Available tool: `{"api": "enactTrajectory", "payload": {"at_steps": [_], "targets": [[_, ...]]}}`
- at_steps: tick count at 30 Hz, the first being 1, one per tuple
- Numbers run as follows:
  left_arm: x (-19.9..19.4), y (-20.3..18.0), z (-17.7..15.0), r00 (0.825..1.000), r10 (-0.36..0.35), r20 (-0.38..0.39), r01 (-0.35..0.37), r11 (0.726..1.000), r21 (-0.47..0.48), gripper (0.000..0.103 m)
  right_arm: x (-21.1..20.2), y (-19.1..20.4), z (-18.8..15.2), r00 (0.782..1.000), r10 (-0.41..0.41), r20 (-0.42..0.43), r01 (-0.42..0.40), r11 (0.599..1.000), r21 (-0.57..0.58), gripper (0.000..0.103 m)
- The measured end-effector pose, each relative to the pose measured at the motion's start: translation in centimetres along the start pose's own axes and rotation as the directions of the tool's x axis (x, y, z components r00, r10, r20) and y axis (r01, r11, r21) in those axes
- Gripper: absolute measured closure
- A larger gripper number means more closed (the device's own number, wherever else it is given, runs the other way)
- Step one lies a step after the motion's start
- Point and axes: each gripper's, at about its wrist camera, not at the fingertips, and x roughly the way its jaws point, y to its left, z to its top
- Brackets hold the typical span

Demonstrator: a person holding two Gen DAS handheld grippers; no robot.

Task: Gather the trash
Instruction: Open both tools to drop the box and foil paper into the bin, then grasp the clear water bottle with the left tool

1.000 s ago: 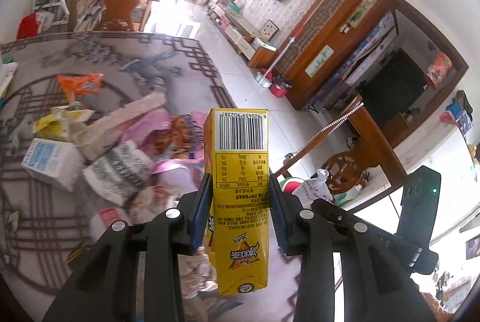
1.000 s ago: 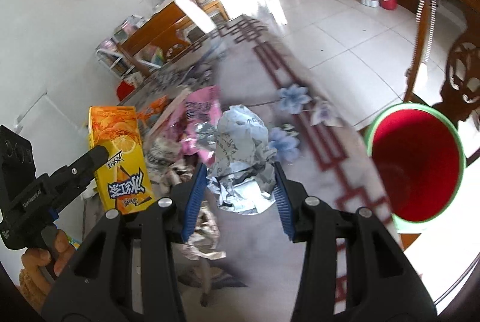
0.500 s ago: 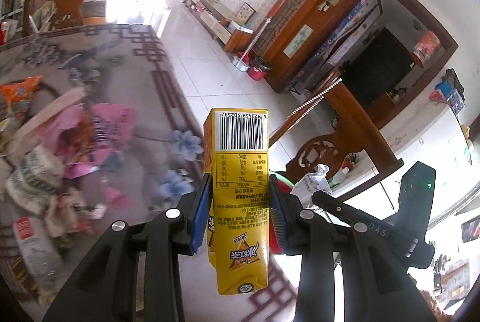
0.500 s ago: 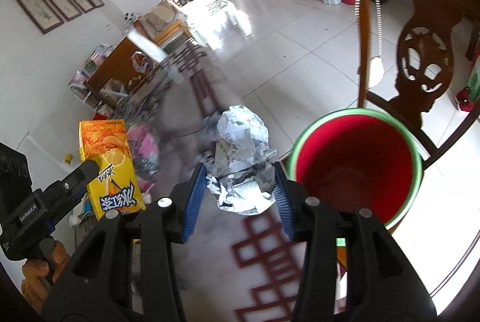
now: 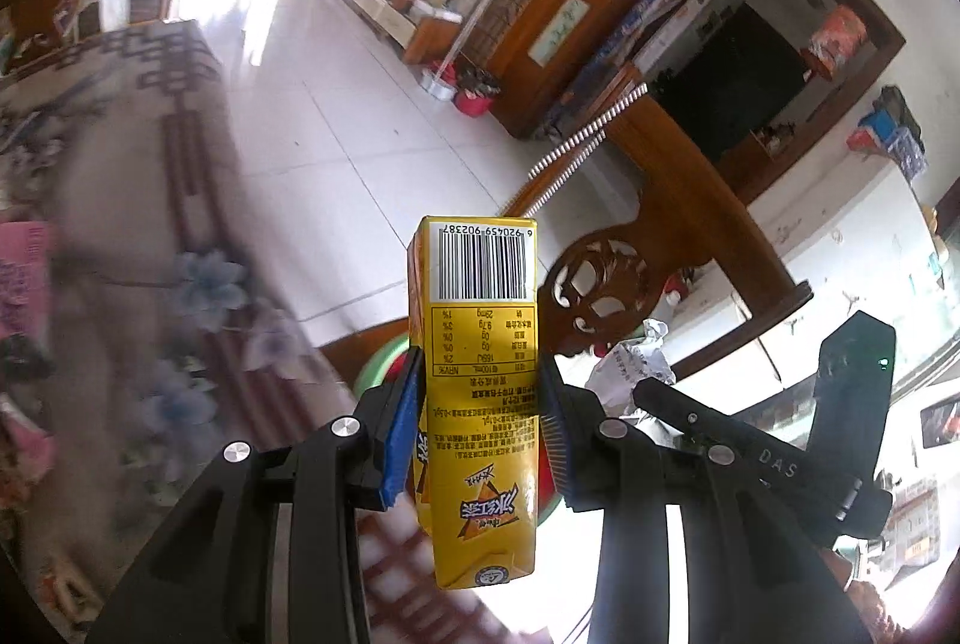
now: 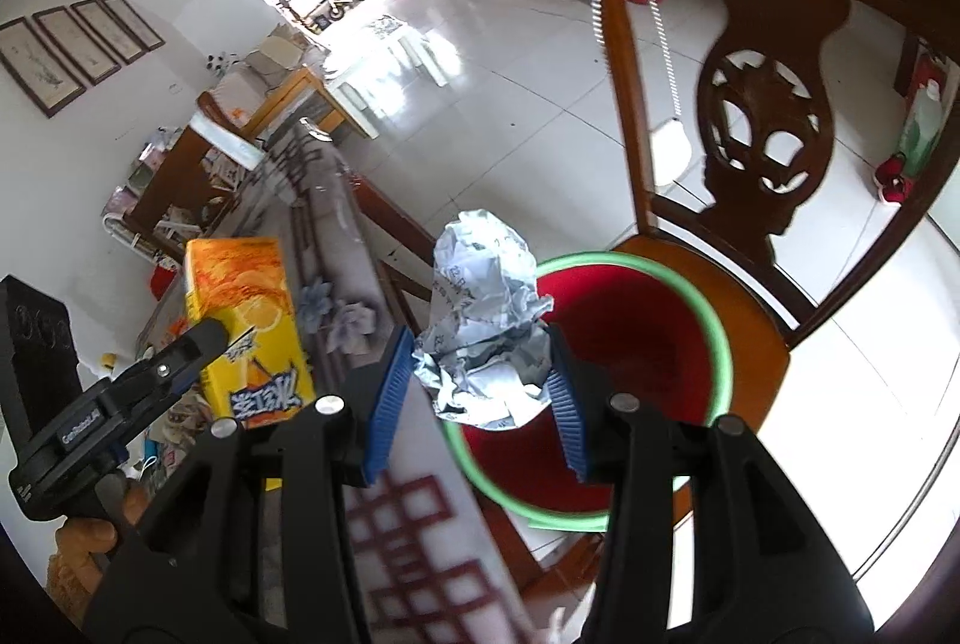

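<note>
My left gripper (image 5: 480,440) is shut on a yellow drink carton (image 5: 480,344), held upright in the air; the carton also shows in the right wrist view (image 6: 249,326). My right gripper (image 6: 480,398) is shut on a crumpled ball of printed paper (image 6: 483,326), held above the near rim of a red basin with a green rim (image 6: 720,338). The basin stands on a wooden chair seat (image 6: 750,296). In the left wrist view the basin (image 5: 375,365) is mostly hidden behind the carton, and the paper ball (image 5: 630,368) shows to the right.
A grey patterned tablecloth (image 6: 336,236) covers the table edge to the left. The carved wooden chair back (image 6: 768,128) rises behind the basin. White tiled floor (image 6: 510,92) lies beyond. Pink trash (image 5: 24,272) lies at the far left.
Both grippers have swung right, away from the trash pile on the table. The basin on the chair has come under the paper ball, and the carton is now close beside it.
</note>
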Motion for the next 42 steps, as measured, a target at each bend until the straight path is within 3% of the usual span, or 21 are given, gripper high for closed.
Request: {"api": "enactTrajectory", "payload": {"at_steps": [2,4,6,7,8,9,16,25,34,42], "targets": [[1.6,-1.1,0.1,1.000,-0.011,-0.024,0.011,1.000,0.011,0.069,0.1,-0.9,0.2,1.000,0.000,-0.009,0.000,1.000,0.013,0.056],[2.8,-2.2,0.3,0.999,-0.017,-0.041,0.018,0.999,0.031,0.069,0.2,-1.7,0.3,1.000,0.003,-0.012,-0.003,0.999,0.037,0.045],[3.6,-2.8,0.3,0.999,-0.015,-0.052,0.017,0.999,0.042,0.068,0.1,-2.4,0.4,1.000,0.005,-0.010,-0.004,0.998,0.062,0.027],[3.9,-3.0,0.4,0.998,-0.012,-0.056,0.014,0.999,0.046,0.059,0.0,-2.7,0.4,1.000,0.007,-0.006,-0.006,0.998,0.067,0.025],[4.1,-3.3,0.4,0.998,-0.012,-0.057,0.014,0.999,0.049,0.049,-0.1,-2.9,0.5,1.000,0.003,-0.004,-0.002,0.998,0.064,0.025],[4.1,-3.4,0.5,0.999,-0.012,-0.050,0.015,0.999,0.049,0.047,-0.2,-3.0,0.6,1.000,-0.005,-0.002,0.005,0.998,0.059,0.025],[3.5,-3.5,0.3,0.999,-0.001,-0.040,0.004,0.998,0.061,0.043,-0.5,-3.1,0.8,1.000,-0.013,0.007,0.013,0.999,0.050,0.022],[-1.2,-0.9,-0.9,0.999,0.050,0.019,-0.050,0.999,0.009,0.040,0.3,0.0,0.1,1.000,0.008,-0.007,-0.008,1.000,0.010,0.022],[-7.8,5.8,-3.2,0.987,0.139,0.085,-0.129,0.986,-0.109,0.040,2.4,6.5,-2.0,0.998,0.043,-0.055,-0.047,0.996,-0.073,0.021],[-15.0,14.0,-6.0,0.951,0.284,0.121,-0.249,0.937,-0.246,0.040,4.6,13.5,-5.3,0.990,0.081,-0.118,-0.100,0.982,-0.158,0.021]]}}
